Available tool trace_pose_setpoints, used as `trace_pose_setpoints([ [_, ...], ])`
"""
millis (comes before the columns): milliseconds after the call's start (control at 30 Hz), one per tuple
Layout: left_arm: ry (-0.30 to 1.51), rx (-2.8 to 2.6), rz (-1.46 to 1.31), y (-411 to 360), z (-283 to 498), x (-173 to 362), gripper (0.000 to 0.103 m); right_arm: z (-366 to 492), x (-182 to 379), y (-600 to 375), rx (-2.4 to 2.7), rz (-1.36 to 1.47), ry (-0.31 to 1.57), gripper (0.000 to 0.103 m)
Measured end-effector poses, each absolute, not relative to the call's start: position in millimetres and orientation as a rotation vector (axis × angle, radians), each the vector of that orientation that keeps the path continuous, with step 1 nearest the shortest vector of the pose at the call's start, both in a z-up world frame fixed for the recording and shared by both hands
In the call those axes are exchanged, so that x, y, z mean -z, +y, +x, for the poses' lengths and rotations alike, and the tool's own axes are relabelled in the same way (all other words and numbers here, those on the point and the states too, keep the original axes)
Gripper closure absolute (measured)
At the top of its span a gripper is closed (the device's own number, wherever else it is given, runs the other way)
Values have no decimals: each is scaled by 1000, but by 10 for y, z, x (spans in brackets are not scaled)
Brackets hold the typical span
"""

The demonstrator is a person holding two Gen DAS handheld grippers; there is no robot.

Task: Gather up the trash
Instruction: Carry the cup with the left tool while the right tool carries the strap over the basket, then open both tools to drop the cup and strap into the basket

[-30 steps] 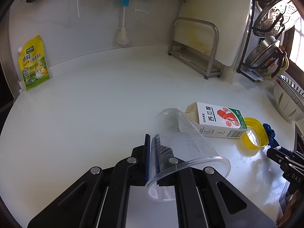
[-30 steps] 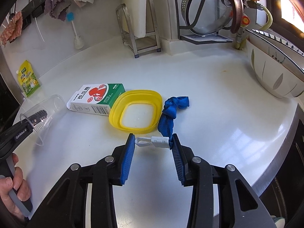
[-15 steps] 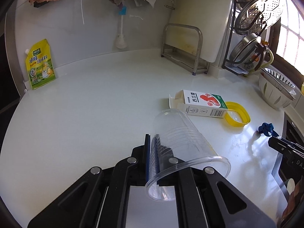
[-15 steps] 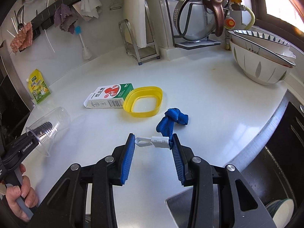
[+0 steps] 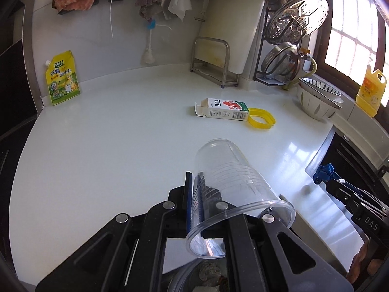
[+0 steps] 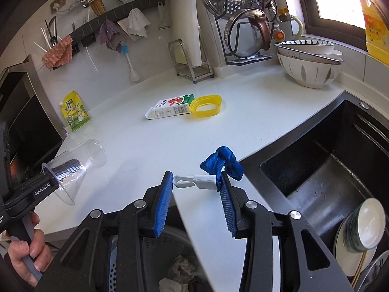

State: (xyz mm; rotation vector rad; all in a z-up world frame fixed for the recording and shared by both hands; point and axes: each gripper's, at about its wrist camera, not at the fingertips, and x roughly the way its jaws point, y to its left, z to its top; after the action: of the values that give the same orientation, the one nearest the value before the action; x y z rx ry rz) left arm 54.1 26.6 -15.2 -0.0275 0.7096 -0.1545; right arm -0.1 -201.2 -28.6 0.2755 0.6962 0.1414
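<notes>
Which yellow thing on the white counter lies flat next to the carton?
The yellow plastic ring, touching the juice carton. The yellow seasoning pouch stands upright against the wall, far from both.

One clear cup (image 5: pixel 233 185), one carton (image 5: pixel 222 109), one yellow ring (image 5: pixel 261 119).

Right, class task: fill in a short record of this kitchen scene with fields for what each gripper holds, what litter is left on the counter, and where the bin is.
left gripper: shut on the wall of the clear plastic cup, one finger inside it
right gripper: shut on the white clip with blue cloth attached
left on counter: drink carton lying flat, yellow ring touching it
bin: below the grippers at the counter edge, crumpled trash inside
</notes>
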Motion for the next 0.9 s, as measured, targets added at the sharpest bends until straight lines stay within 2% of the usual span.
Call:
trace_pose_setpoints([
  [433,720,182,11,233,-365,325,98,-1030,428,-1627,-169,283,706,65],
  [900,791,207,34,104,-853,714,98,-1448,656,-1575,-185,277,738,65],
])
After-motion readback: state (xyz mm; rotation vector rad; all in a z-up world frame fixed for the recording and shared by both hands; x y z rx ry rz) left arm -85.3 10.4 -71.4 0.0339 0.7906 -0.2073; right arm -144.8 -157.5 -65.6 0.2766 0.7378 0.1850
